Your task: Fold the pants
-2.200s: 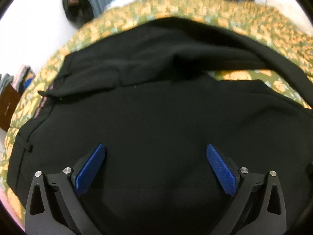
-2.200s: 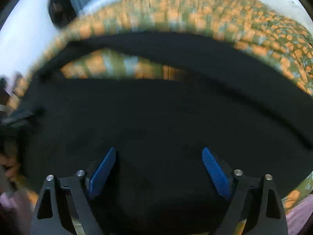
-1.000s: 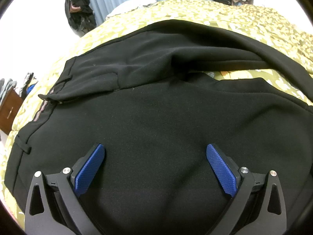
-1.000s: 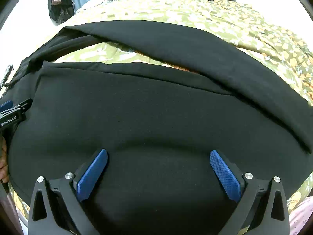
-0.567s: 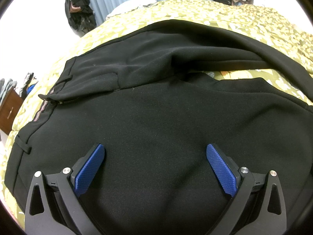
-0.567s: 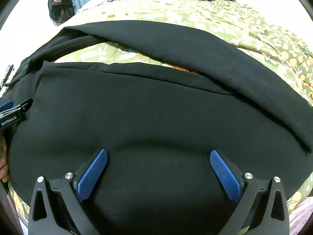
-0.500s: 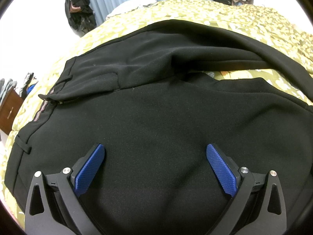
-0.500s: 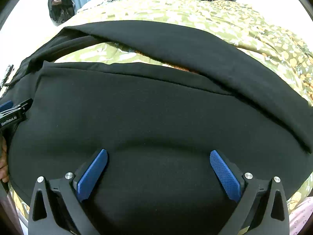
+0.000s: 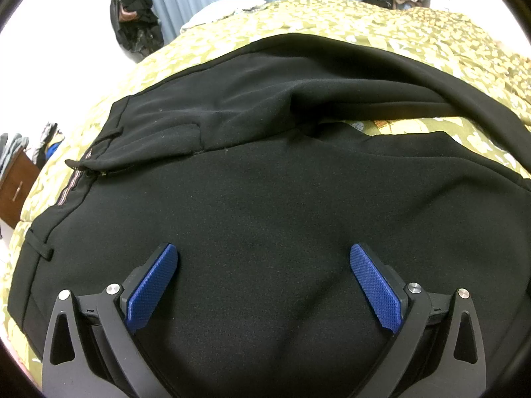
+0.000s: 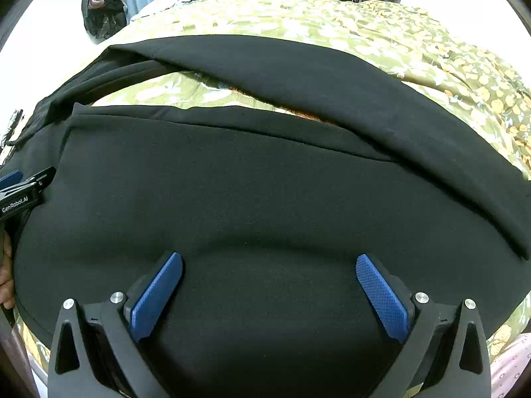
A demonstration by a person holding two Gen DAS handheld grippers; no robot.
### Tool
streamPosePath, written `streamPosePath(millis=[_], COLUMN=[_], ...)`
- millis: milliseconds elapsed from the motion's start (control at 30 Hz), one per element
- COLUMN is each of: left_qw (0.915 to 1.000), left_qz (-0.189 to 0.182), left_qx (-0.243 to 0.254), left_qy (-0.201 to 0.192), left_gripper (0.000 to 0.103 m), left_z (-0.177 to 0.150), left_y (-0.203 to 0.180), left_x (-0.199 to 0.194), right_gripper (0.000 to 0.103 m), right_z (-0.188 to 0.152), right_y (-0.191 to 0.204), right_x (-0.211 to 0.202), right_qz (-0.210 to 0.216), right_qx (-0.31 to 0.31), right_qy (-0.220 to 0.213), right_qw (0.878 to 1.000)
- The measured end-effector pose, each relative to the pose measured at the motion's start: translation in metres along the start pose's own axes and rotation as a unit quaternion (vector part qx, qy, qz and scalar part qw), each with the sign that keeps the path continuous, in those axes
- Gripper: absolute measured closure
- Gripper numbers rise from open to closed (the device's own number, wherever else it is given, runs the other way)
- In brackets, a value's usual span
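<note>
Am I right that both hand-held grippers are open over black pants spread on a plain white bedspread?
Not quite. The bedspread is olive-green with a yellow-orange floral print, not plain white, as the right wrist view shows. The rest holds: the left hand-held gripper and right hand-held gripper are both open over the black pants.

Bright, even indoor light, sharp focus, strong fisheye bending and dark vignette at edges; white surroundings blown out, perhaps overexposed.
</note>
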State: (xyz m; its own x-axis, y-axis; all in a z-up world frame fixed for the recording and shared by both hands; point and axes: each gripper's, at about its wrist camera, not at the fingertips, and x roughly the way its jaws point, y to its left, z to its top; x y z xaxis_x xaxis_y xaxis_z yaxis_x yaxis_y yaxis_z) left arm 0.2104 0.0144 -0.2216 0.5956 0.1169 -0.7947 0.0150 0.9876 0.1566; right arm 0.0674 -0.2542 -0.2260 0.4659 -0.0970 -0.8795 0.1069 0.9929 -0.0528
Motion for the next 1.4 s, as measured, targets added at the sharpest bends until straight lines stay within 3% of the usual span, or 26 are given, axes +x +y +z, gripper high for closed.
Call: streamPosePath(millis=[100, 167, 233, 333, 400, 433, 633, 700, 733, 767, 800, 867, 933, 1033, 1100, 1167, 1267, 1400], left_qw=[1.0, 1.0, 1.0, 1.0, 1.0, 1.0, 1.0, 1.0, 1.0, 0.9998, 0.9993, 0.9967, 0.995, 0.9866, 0.9706, 0.9578, 0.9464, 0.9121], left_qz=[0.0, 0.0, 0.0, 0.001, 0.003, 0.003, 0.007, 0.008, 0.008, 0.006, 0.003, -0.023, -0.067, -0.13, -0.185, -0.21, -0.194, -0.22], left_qx=[0.0, 0.001, 0.0, 0.002, 0.003, 0.003, 0.003, 0.0, 0.0, 0.003, 0.006, 0.01, -0.017, -0.082, -0.135, -0.169, -0.216, -0.297], left_qy=[0.0, 0.0, 0.0, -0.003, -0.004, -0.004, -0.005, -0.004, 0.0, 0.017, 0.037, 0.077, 0.072, 0.055, 0.073, 0.101, 0.142, 0.177], left_gripper=[0.001, 0.001, 0.001, 0.001, 0.001, 0.001, 0.001, 0.001, 0.001, 0.001, 0.001, 0.001, 0.001, 0.001, 0.001, 0.001, 0.001, 0.002], left_z=[0.0, 0.0, 0.0, -0.001, -0.001, -0.001, -0.001, 0.0, 0.001, 0.005, 0.011, 0.027, 0.054, 0.11, 0.148, 0.174, 0.195, 0.195], left_y=[0.0, 0.0, 0.0, 0.0, 0.0, 0.001, 0.0, 0.0, 0.0, 0.002, 0.003, 0.008, 0.019, 0.034, 0.041, 0.043, 0.051, 0.067], left_x=[0.0, 0.0, 0.0, 0.0, 0.0, 0.0, -0.001, -0.002, -0.004, -0.006, -0.009, -0.016, -0.027, -0.029, -0.009, 0.017, 0.059, 0.089], right_gripper=[0.0, 0.001, 0.002, 0.004, 0.026, 0.032, 0.032, 0.055, 0.091, 0.098, 0.098, 0.098, 0.098, 0.098, 0.098, 0.098, 0.098, 0.098], right_z=[0.006, 0.008, 0.001, -0.017, -0.03, -0.032, -0.02, -0.014, -0.01, -0.008, -0.002, 0.012, 0.031, 0.051, 0.057, 0.061, 0.05, 0.038], right_y=[-0.01, -0.041, -0.098, -0.179, -0.222, -0.234, -0.273, -0.276, -0.278, -0.278, -0.277, -0.271, -0.258, -0.241, -0.232, -0.221, -0.212, -0.21], right_x=[-0.006, -0.025, -0.041, -0.031, -0.022, -0.021, -0.013, -0.01, -0.011, -0.015, -0.027, -0.053, -0.09, -0.136, -0.161, -0.187, -0.23, -0.26], right_qz=[0.035, 0.119, 0.18, 0.214, 0.223, 0.22, 0.182, 0.15, 0.13, 0.132, 0.142, 0.15, 0.149, 0.156, 0.169, 0.183, 0.209, 0.241], right_qx=[0.02, 0.089, 0.22, 0.382, 0.448, 0.459, 0.513, 0.511, 0.505, 0.503, 0.494, 0.449, 0.379, 0.3, 0.268, 0.239, 0.203, 0.179], right_qy=[0.017, -0.028, -0.09, -0.101, -0.112, -0.116, -0.131, -0.114, -0.106, -0.111, -0.124, -0.146, -0.172, -0.201, -0.218, -0.236, -0.264, -0.275], right_qw=[0.999, 0.988, 0.954, 0.894, 0.859, 0.853, 0.829, 0.839, 0.847, 0.847, 0.849, 0.869, 0.897, 0.919, 0.923, 0.924, 0.919, 0.913])
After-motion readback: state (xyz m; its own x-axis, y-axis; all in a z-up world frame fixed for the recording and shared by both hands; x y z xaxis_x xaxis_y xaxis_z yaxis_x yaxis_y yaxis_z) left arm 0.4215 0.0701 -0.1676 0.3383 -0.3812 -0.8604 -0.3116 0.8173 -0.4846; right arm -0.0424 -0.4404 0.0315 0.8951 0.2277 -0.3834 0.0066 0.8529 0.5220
